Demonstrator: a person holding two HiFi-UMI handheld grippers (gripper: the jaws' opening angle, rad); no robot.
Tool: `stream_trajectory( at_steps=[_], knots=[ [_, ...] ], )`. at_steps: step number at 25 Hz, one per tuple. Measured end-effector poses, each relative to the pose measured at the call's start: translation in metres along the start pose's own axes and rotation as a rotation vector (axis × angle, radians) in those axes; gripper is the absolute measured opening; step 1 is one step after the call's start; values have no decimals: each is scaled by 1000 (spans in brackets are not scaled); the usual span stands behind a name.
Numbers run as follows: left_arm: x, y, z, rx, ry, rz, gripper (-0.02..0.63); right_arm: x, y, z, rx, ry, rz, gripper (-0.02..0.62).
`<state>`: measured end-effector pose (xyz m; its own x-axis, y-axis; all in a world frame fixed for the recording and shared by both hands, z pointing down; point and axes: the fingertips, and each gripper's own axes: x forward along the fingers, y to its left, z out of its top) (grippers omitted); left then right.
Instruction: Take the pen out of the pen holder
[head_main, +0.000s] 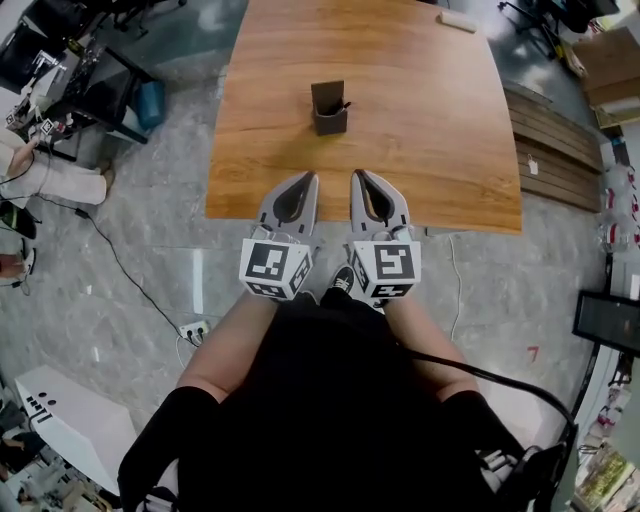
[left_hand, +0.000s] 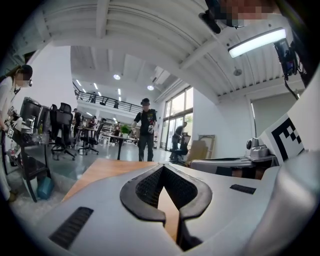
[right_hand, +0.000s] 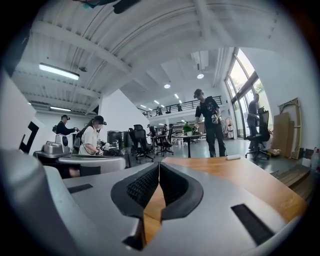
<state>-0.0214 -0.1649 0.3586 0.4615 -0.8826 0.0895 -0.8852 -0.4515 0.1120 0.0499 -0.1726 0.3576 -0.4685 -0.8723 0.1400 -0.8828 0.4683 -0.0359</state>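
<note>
A dark grey pen holder (head_main: 328, 108) stands upright near the middle of the wooden table (head_main: 420, 130). A dark pen (head_main: 345, 104) leans out of its right side. Both grippers hover side by side over the table's near edge, well short of the holder. My left gripper (head_main: 311, 177) is shut with nothing in it, its tips touching in the left gripper view (left_hand: 163, 167). My right gripper (head_main: 356, 175) is likewise shut and empty (right_hand: 159, 164). The holder does not show in either gripper view; only tabletop (left_hand: 100, 172) lies beyond the jaws.
A small white object (head_main: 457, 20) lies at the table's far right edge. Wooden planks (head_main: 550, 140) lie on the floor to the right, a power strip (head_main: 193, 328) and cable to the left. A person (right_hand: 210, 122) stands beyond the table's far end, among office chairs.
</note>
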Motion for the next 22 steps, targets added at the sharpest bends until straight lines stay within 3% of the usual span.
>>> stream_trajectory(
  at_steps=[9, 22],
  knots=[
    [54, 37, -18, -16, 62, -8, 0, 61, -27, -17, 22, 51, -13, 15],
    [138, 97, -78, -26, 158, -46, 0, 154, -65, -84, 55, 173, -62, 15]
  ],
)
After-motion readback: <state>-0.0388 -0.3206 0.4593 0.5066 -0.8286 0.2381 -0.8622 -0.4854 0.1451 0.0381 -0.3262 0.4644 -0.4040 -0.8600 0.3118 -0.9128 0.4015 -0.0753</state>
